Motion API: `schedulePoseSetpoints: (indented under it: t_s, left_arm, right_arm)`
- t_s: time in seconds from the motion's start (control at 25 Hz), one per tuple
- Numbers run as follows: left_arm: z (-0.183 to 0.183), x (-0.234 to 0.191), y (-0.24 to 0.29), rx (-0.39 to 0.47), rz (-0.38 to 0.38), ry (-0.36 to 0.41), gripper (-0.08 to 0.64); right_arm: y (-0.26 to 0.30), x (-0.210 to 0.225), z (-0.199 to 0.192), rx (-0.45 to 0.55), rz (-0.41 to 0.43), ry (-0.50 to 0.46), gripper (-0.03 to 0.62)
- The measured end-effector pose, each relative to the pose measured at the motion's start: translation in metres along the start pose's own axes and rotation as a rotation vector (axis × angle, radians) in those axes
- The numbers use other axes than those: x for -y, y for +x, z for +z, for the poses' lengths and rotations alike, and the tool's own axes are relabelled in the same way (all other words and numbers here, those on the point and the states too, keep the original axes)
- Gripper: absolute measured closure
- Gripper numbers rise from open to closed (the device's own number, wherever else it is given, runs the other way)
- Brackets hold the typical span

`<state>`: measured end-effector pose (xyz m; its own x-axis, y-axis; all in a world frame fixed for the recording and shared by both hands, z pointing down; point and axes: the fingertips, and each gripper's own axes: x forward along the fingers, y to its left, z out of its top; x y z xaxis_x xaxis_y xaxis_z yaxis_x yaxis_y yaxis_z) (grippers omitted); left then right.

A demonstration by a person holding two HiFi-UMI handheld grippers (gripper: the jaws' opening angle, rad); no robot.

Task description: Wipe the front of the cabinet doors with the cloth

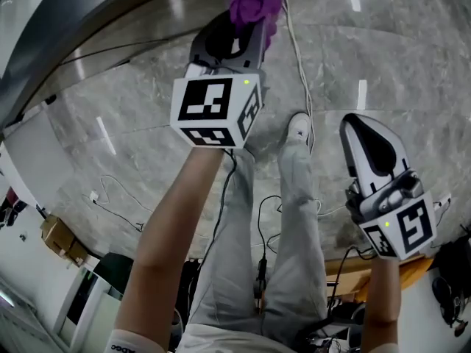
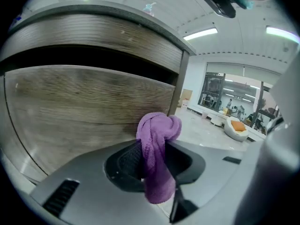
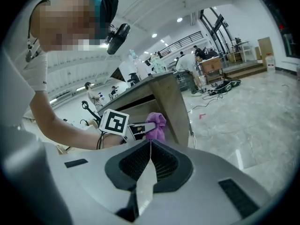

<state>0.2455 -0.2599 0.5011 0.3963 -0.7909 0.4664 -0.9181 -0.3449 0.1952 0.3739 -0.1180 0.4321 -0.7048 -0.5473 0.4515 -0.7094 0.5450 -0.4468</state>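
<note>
Cloth [image 2: 157, 130], purple and bunched into a knot, sits pinched in the left claw [image 2: 151, 165], one end hanging down past the jaws. Beside it, well apart, the right claw [image 3: 149, 149] is empty, jaws pressed together, drawn back nearer the person's body. Just beyond the cloth stands the cabinet door [image 2: 84, 107], wood-grain, with a dark gap above it and another wood panel [image 2: 93, 36] over that. The cloth is up at the door's face near its right edge; contact not clear. Below, the head view shows light trousers [image 1: 294, 234], a white shoe [image 1: 298, 127] and a grey marble floor [image 1: 132, 116] with cables [image 1: 298, 57] trailing. Farther off, people [image 3: 190, 62] stand in an open hall.
</note>
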Motion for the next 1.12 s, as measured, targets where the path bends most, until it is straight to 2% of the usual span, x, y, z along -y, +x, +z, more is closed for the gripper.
schedulePoseSetpoints:
  t_s: [0.24,0.6,0.92,1.12]
  left_arm:
    - [-0.004,-0.057,-0.030,-0.016,0.033,0.021,0.448]
    - [-0.011,-0.158,-0.085,-0.028,0.086,0.041,0.448]
    - [-0.022,-0.246,-0.133,-0.027,0.265,-0.029,0.448]
    - [-0.023,-0.267,-0.152,-0.011,0.379,-0.051,0.448]
  right_arm:
    - [0.029,-0.038,0.000,0.005,0.014,-0.009,0.563]
    - [0.101,-0.122,-0.008,-0.016,0.093,-0.025,0.563]
    - [0.130,-0.151,-0.011,-0.040,0.137,-0.050,0.563]
    - [0.124,-0.147,-0.014,-0.064,0.178,-0.069,0.563]
